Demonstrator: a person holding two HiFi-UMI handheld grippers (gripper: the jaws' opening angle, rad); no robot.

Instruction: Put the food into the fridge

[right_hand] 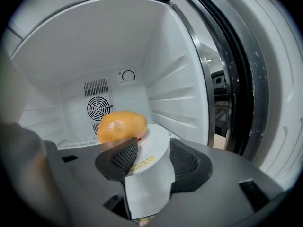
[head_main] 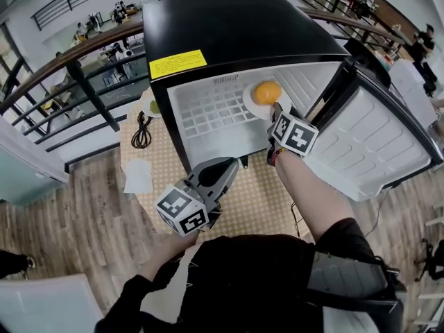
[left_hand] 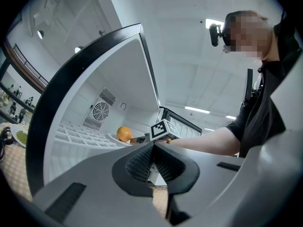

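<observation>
A black fridge (head_main: 229, 26) stands open on the table. Inside, a white plate (head_main: 251, 104) bearing a round orange food item (head_main: 267, 91) lies on the white wire shelf (head_main: 208, 116). My right gripper (head_main: 276, 111) reaches into the fridge. In the right gripper view the plate's (right_hand: 154, 148) rim lies between the widely parted jaws of my right gripper (right_hand: 151, 157), with the food (right_hand: 120, 125) just beyond the left pad. My left gripper (head_main: 223, 174) hovers before the fridge's lower front, shut on nothing; its pads (left_hand: 142, 162) meet.
The fridge door (head_main: 378, 141) swings out to the right. Left of the fridge, on the woven tablecloth (head_main: 163, 168), lie a small dish of green food (head_main: 153, 107), a black cable (head_main: 141, 134) and a white napkin (head_main: 139, 176). A railing (head_main: 76, 75) runs behind.
</observation>
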